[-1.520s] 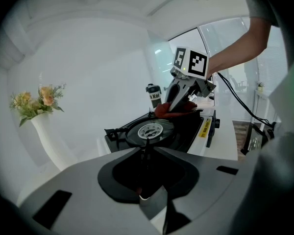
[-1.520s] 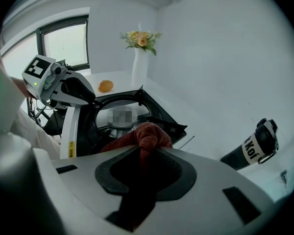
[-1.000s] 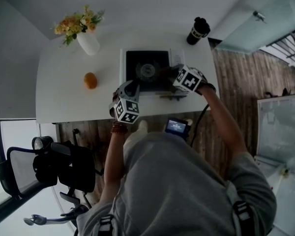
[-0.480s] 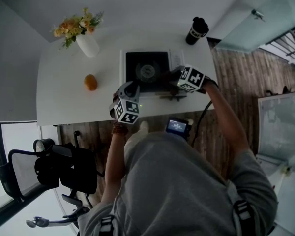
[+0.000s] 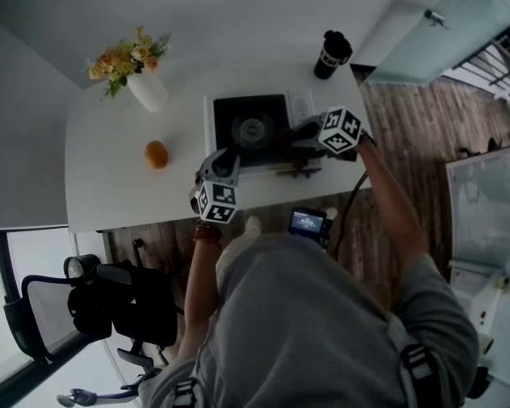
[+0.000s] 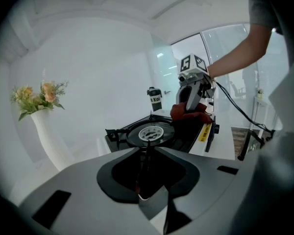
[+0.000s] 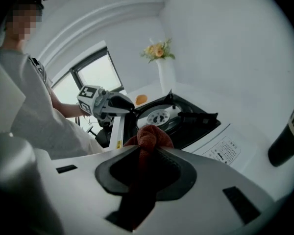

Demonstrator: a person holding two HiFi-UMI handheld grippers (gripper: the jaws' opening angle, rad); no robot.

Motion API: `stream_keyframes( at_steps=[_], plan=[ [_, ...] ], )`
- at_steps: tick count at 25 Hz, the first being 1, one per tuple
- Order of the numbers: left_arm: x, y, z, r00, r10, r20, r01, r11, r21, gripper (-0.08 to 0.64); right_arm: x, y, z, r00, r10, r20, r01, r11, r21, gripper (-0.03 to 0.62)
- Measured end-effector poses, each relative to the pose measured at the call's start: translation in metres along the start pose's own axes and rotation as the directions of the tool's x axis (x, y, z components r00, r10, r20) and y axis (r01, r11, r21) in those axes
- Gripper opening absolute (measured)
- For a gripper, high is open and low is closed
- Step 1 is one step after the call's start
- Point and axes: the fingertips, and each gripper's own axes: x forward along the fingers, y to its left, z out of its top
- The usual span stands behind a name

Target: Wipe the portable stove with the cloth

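A person is standing over a white table (image 5: 110,168), seen from above, holding a two-jaw gripper in each hand. A white portable stove (image 5: 238,143) with a black top and round burner is sitting near the table's near edge. Its long side is running left to right along that edge, and its front panel is facing the person.

Far to the stove's upper left, a white vase of flowers (image 5: 149,90) is standing. An orange (image 5: 156,154) is lying to the stove's left, well apart from it.

The left arm (image 5: 200,270) is reaching straight forward, bent at the elbow. It is holding the left gripper (image 5: 227,156) at the stove's near left corner, pointing across the stove and angled gently downward. Its jaws are opening, with only a narrow slit between them, and nothing is clearly showing in that slit.

The right arm (image 5: 387,202) is stretching forward and inward from the stove's right side. It is holding the right gripper (image 5: 304,134) over the stove's right front part, pointing left and tilting steeply downward. Its jaws are clamping tight on a dark red cloth (image 7: 148,138). The cloth is bunching up beyond the jaw tips and pressing on the stove's top beside the burner, near the front right edge.

A black cup (image 5: 327,55) is standing upright beyond the stove's far right corner.
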Motion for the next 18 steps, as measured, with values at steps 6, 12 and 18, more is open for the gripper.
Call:
stream_keyframes(
  at_steps=[6, 12, 18],
  plan=[
    [-0.01, -0.003, 0.014, 0.983, -0.127, 0.133, 0.135, 0.99, -0.051, 0.13, -0.062, 0.016, 0.024, 0.895, -0.164, 0.414, 0.146, 0.986, 0.075, 0.089],
    [-0.015, -0.01, 0.009, 0.983, -0.149, 0.104, 0.152, 0.988, -0.018, 0.151, -0.046, 0.068, 0.031, 0.9, -0.306, 0.311, 0.347, 0.934, -0.087, 0.091],
    [-0.017, -0.013, 0.005, 0.987, -0.133, 0.089, 0.132, 0.991, 0.009, 0.163, 0.01, 0.054, 0.003, 0.856, -0.516, -0.016, 0.48, 0.807, -0.344, 0.097]
  ],
)
